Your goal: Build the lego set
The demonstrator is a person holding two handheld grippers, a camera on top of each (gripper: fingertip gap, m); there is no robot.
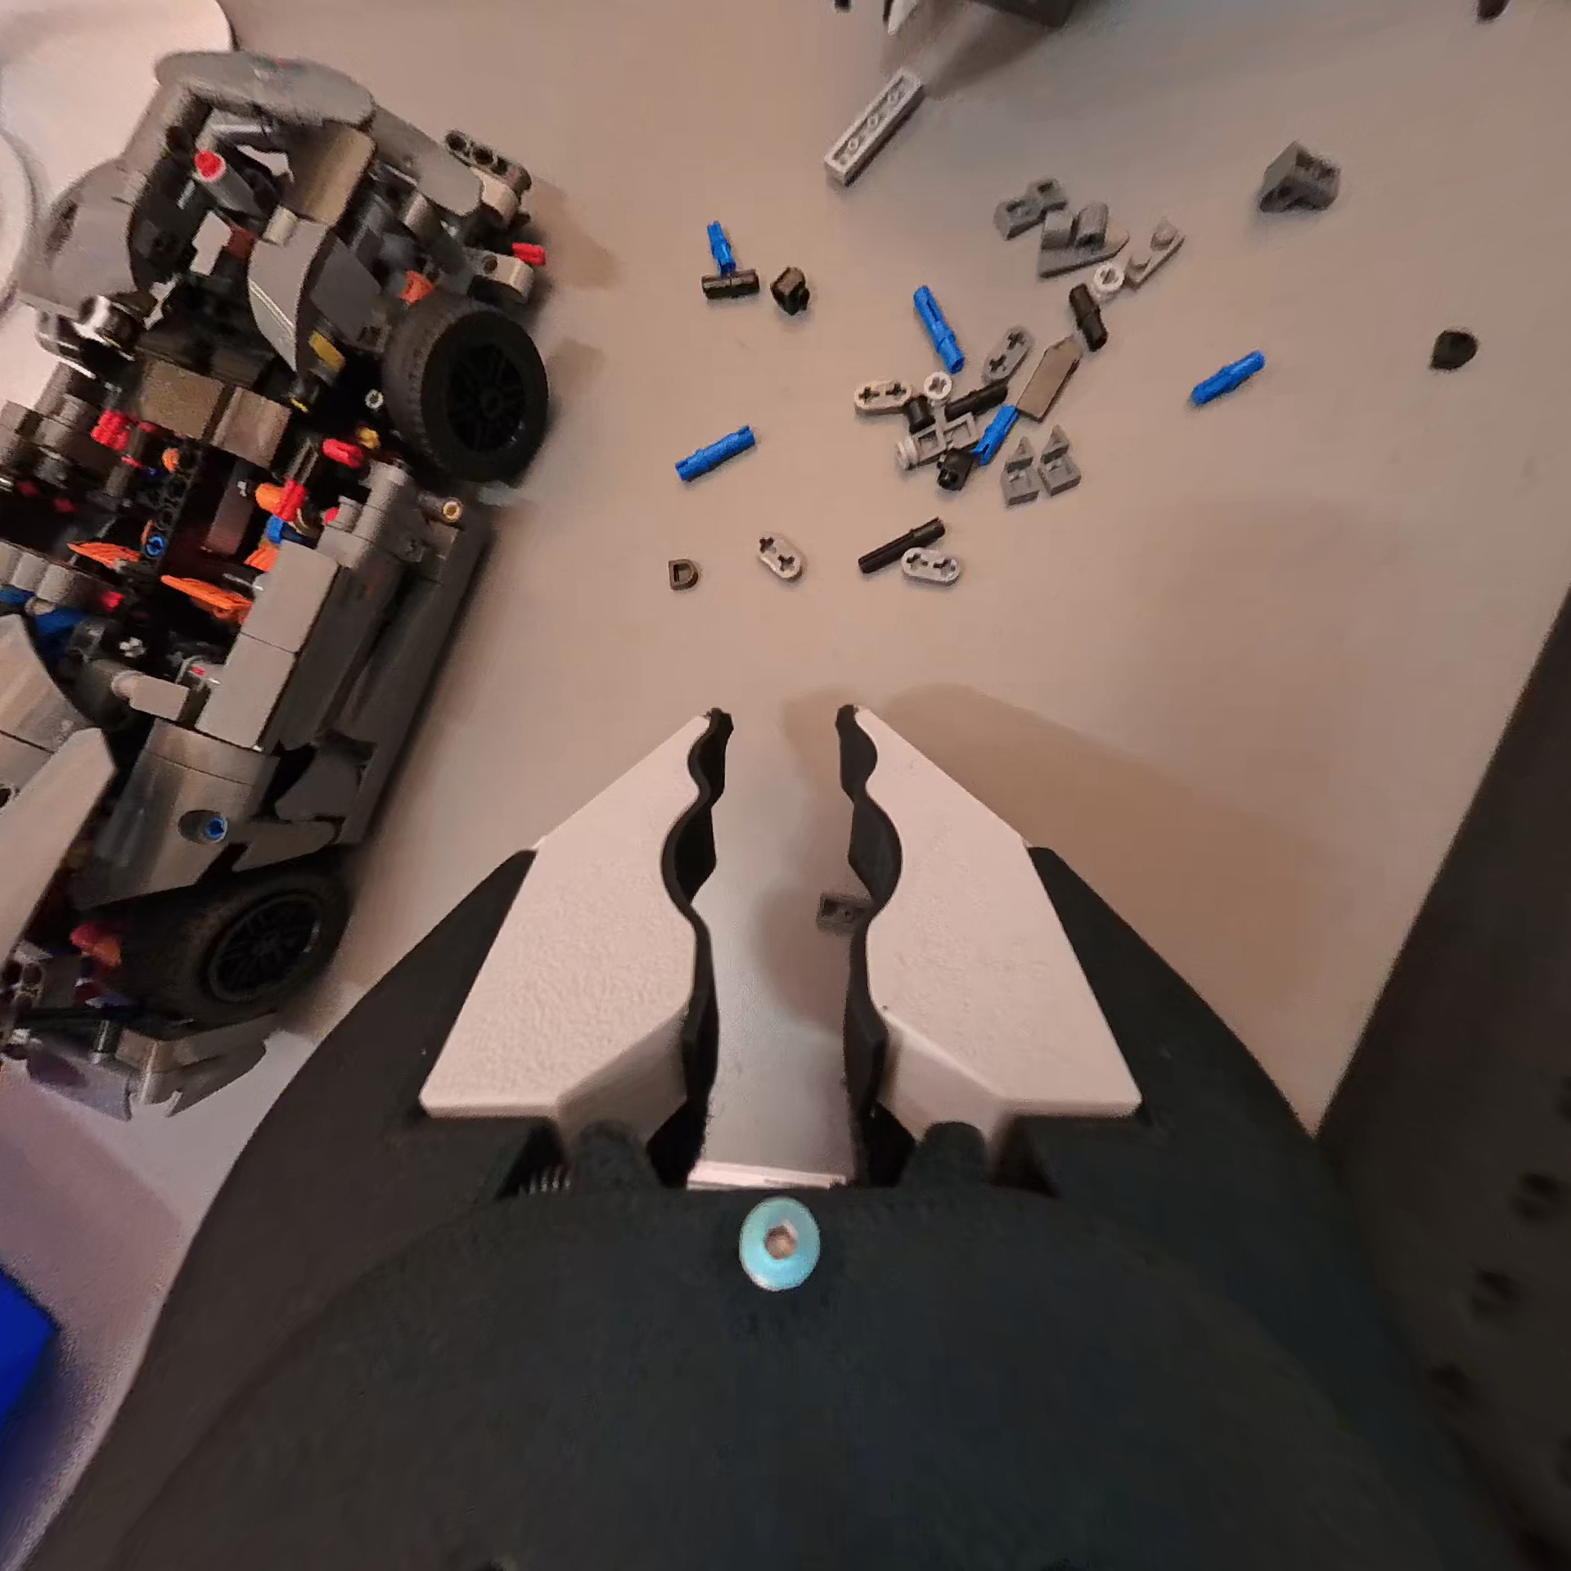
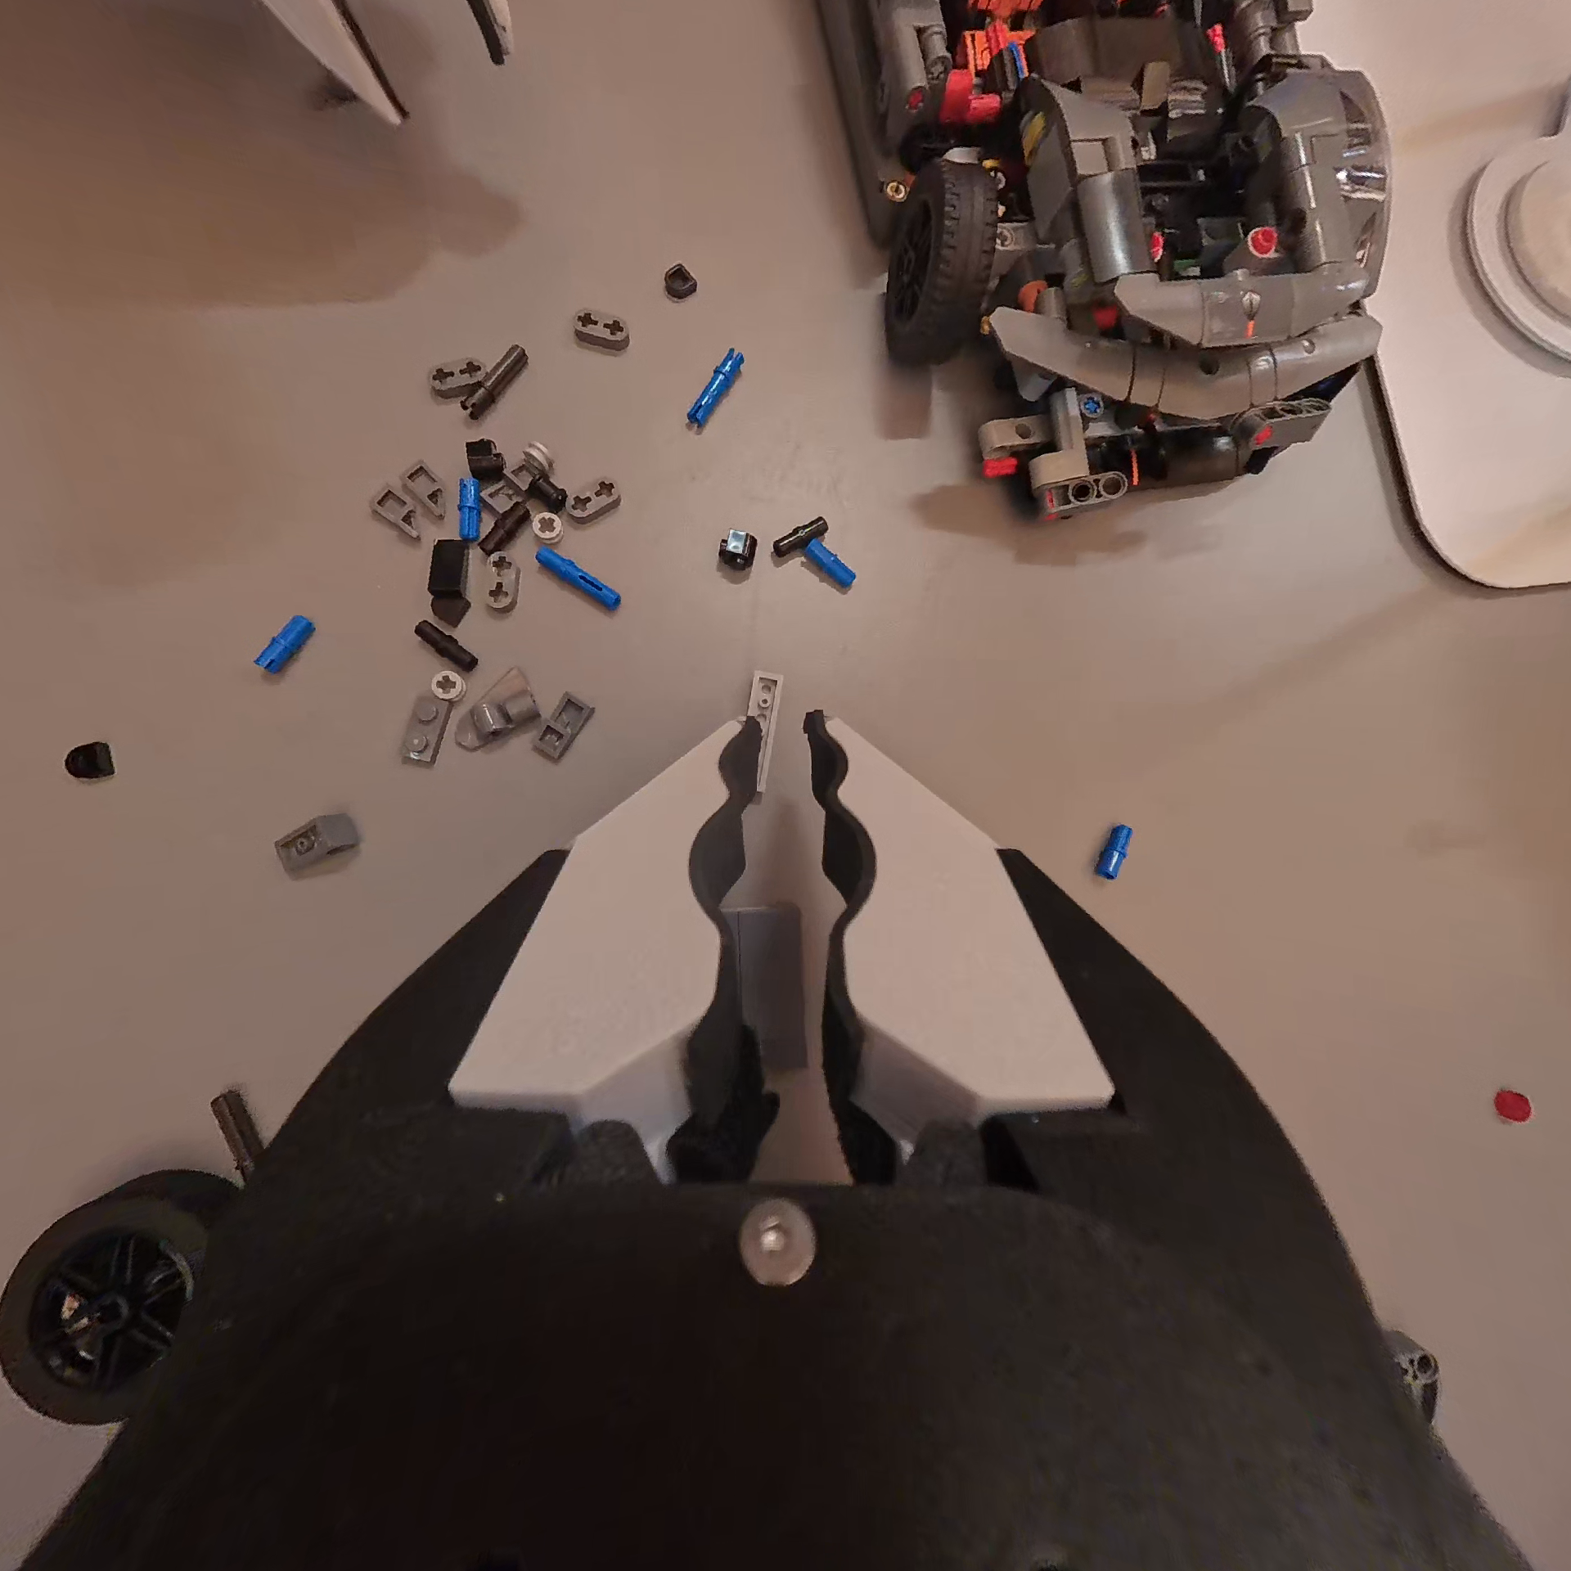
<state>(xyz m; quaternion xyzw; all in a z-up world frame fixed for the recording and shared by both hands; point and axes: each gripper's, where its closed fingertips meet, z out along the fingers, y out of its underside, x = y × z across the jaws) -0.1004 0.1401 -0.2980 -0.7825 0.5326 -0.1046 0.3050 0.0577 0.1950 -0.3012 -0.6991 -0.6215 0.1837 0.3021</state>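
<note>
A pale beige-grey worktop (image 1: 1105, 680) fills both views, smooth and matte, with soft warm shadows across it; in the left wrist view its edge runs diagonally at the right, with a dark floor (image 1: 1462, 935) beyond. The part-built grey Lego car (image 1: 255, 510) lies on the worktop to the left in that view, black wheels on, red, orange and blue pins showing in its open middle; the right wrist view shows its rounded end (image 2: 1190, 297) at upper right, beside a white rounded board (image 2: 1488, 510). Loose pieces are scattered mid-worktop: blue pins (image 1: 714, 455), black pins, grey beams and small grey plates (image 2: 476, 544). A loose black wheel (image 2: 102, 1292) sits at the lower left of the right wrist view, and a small red stud (image 2: 1511, 1105) at its right. The left hand-held gripper (image 1: 782, 718) hangs above bare worktop with its jaws narrowly parted and empty. The right hand-held gripper (image 2: 778, 723) is also narrowly parted; a thin light grey plate (image 2: 765, 723) stands on edge against its left fingertip, though whether it is clamped I cannot tell.
</note>
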